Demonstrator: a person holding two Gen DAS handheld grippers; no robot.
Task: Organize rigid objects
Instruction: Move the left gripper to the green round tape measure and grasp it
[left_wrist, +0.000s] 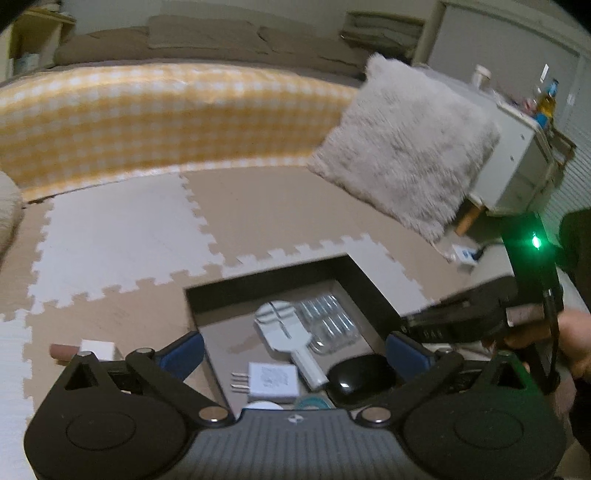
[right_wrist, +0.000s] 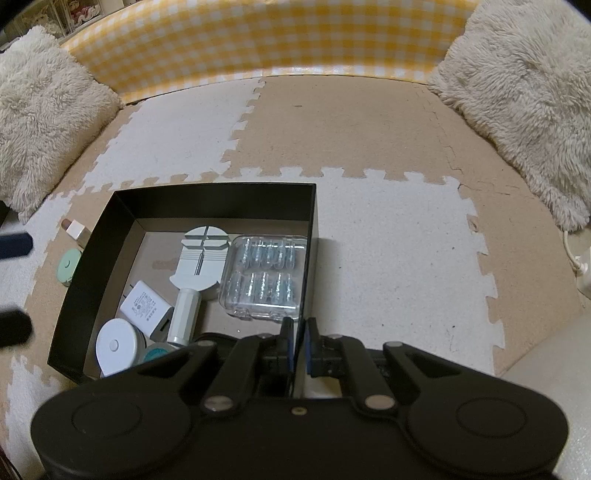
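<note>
A black open box (right_wrist: 221, 197) sits on the foam floor mat. In it lie a white paddle-shaped tool (right_wrist: 201, 258), a clear plastic case (right_wrist: 264, 278), a white charger plug (right_wrist: 146, 306), a white round tin (right_wrist: 116, 345) and a teal ring (right_wrist: 155, 354). The left wrist view shows the box (left_wrist: 365, 284) with a black oval object (left_wrist: 360, 378) too. My left gripper (left_wrist: 295, 354) is open above the box. My right gripper (right_wrist: 300, 343) is shut on the box's right wall. A lipstick with a white cap (right_wrist: 77, 229) and a mint round case (right_wrist: 68, 266) lie left of the box.
A yellow checked bed edge (right_wrist: 258, 40) runs along the back. Fluffy cushions stand at the left (right_wrist: 40, 110) and the right (right_wrist: 524, 96). A white cabinet (left_wrist: 517, 158) stands at the right in the left wrist view. A power strip (right_wrist: 583, 273) lies at the right.
</note>
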